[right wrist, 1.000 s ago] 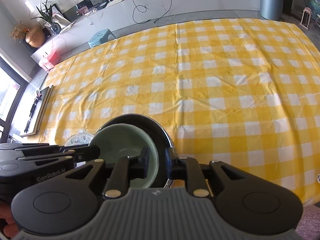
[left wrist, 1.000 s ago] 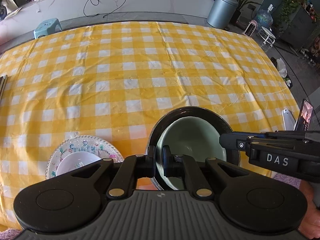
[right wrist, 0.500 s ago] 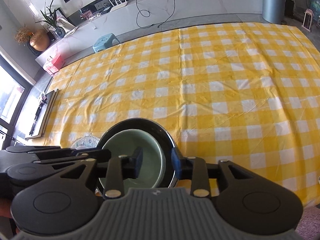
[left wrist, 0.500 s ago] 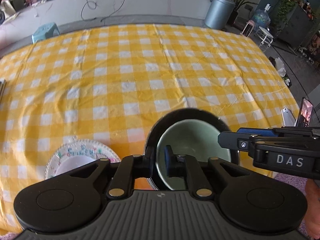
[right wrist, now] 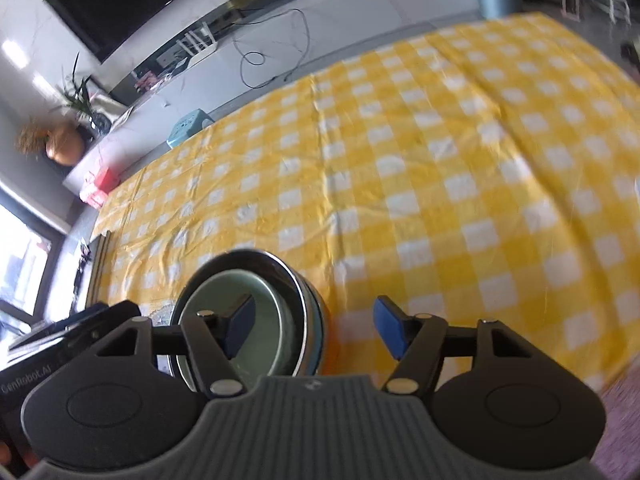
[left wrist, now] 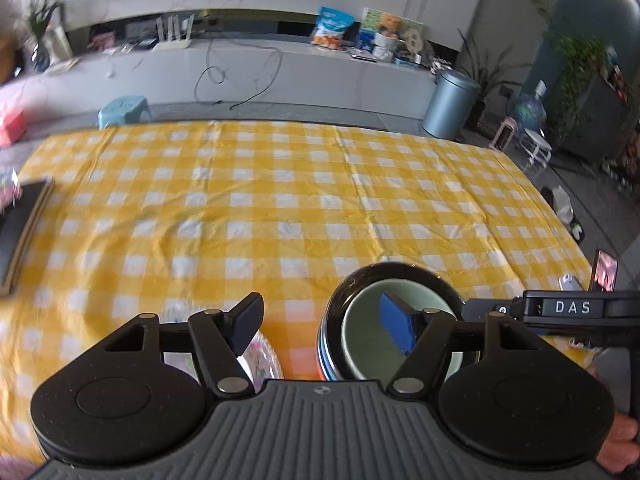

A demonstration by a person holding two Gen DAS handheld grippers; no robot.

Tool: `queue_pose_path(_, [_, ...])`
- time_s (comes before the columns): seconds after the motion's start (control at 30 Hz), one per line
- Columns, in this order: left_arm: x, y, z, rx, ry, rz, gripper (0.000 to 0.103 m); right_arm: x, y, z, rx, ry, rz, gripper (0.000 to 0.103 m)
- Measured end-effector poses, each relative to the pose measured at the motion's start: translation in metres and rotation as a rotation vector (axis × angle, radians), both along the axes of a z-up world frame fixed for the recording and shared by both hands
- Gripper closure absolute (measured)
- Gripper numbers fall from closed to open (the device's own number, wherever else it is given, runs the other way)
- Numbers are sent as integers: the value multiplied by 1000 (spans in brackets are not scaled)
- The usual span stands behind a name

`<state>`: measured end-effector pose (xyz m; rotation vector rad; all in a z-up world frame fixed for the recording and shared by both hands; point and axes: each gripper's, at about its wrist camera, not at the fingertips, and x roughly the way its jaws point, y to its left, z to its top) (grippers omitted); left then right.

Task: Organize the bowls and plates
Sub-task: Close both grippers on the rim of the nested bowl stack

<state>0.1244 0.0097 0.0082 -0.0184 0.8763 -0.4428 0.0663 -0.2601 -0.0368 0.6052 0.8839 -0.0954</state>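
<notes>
A pale green bowl [left wrist: 360, 344] sits nested in a dark bowl [left wrist: 400, 270] on the yellow checked tablecloth [left wrist: 280, 200], near its front edge. My left gripper [left wrist: 322, 326] hangs over the stack's left wall with its jaws opening. One pad is above the green bowl, the other outside the stack, and neither presses on it. My right gripper [right wrist: 316, 326] straddles the right wall of the dark bowl [right wrist: 248, 256] the same way, also opening, with one finger over the green bowl [right wrist: 260, 300]. A floral plate [left wrist: 262, 356] lies left of the stack, mostly hidden.
A dark flat board [left wrist: 20, 232] lies at the table's left edge. A phone [left wrist: 604, 270] stands at the right edge. Beyond the far edge are a blue stool [left wrist: 124, 108], a grey bin [left wrist: 450, 104] and a long counter.
Both grippers have let go of the dark bowl's rim, opened wide and tilted up. The bowl stack stays on the cloth.
</notes>
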Motion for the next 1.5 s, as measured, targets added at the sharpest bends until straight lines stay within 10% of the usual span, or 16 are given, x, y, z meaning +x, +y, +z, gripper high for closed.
queue_pose_path(0.2, [-2,30,-34,-217,123,190,24,-16,4,-27,109,-26,-94,38])
queue_pose_path(0.43, [2,37,-51,-282,146,256,24,-15,9,-40,147,-43,-121,38])
queue_pose_path(0.73, [3,0,-65,-161,150,176,30,-9,13,-51,117,-37,-97,39])
queue_pose_path(1.5, [23,-4,-86,-239,274,139,49,10,14,-77,264,24,-97,52])
